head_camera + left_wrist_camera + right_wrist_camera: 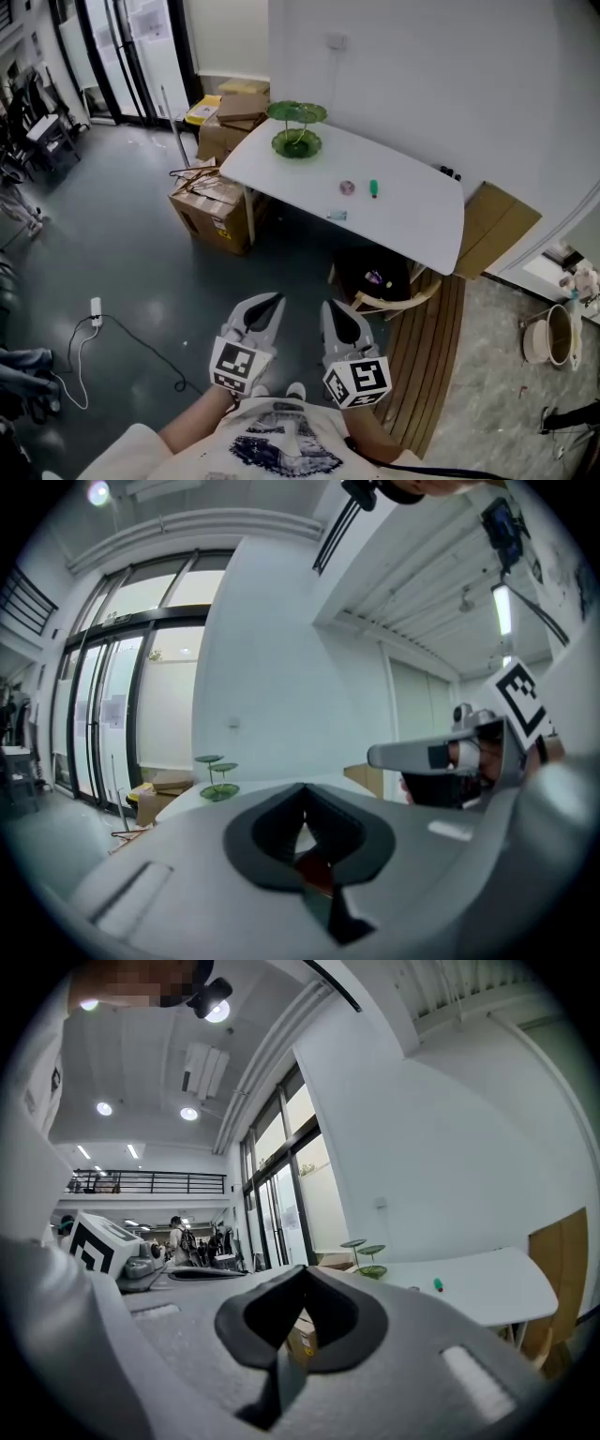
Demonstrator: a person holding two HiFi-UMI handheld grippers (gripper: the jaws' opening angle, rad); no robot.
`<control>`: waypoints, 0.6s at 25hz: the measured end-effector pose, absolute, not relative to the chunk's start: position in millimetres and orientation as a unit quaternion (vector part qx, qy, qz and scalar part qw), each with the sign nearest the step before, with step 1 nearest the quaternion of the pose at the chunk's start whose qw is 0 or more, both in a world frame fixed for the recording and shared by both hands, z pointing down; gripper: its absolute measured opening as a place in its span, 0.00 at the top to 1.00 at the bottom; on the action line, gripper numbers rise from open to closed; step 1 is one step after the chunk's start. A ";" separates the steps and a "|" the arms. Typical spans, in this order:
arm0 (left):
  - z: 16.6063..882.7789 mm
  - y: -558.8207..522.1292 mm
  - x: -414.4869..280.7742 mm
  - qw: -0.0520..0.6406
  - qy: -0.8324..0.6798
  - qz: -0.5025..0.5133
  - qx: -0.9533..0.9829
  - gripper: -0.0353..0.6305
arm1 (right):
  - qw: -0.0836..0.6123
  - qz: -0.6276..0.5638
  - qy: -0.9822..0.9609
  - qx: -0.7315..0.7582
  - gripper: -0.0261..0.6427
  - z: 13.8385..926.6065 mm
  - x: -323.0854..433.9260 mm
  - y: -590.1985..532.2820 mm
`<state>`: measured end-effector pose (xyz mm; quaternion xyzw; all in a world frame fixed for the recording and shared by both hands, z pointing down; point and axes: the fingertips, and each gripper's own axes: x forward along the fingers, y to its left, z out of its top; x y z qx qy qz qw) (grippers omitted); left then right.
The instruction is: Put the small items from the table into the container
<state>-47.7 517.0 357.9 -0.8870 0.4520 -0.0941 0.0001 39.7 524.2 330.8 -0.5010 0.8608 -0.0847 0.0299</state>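
A white table [412, 220] stands some way ahead of me. On it are a green tiered stand [297, 129], a small round pinkish item [347, 187], a small green item [373, 187] and a pale blue item [337, 215]. My left gripper [274, 302] and right gripper [331, 307] are side by side close to my body, over the floor and far short of the table. Both are shut with nothing between the jaws. The left gripper view shows its closed jaws, the stand [217, 778] and the right gripper [441, 755]. The right gripper view shows the stand [366, 1260] and green item [438, 1285].
Cardboard boxes [214, 208] sit at the table's left end, with more boxes [234, 108] behind. A dark chair [382, 279] is tucked under the near edge. Wooden slats [433, 375] lie to the right, a cable [94, 323] on the floor at left, and a pot [551, 335] at far right.
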 end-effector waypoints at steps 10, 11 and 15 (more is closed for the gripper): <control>361.4 506.4 -32.4 0.016 0.459 -0.096 -0.883 0.97 | 0.002 -0.076 0.870 -0.487 0.96 346.0 53.6 514.9; 362.1 505.1 -31.2 0.014 0.459 -0.098 -0.883 0.97 | 0.002 -0.077 0.870 -0.487 0.96 345.7 55.0 512.5; 364.3 499.9 -28.8 0.008 0.454 -0.101 -0.885 0.97 | 0.007 -0.082 0.869 -0.488 0.96 343.9 56.2 502.6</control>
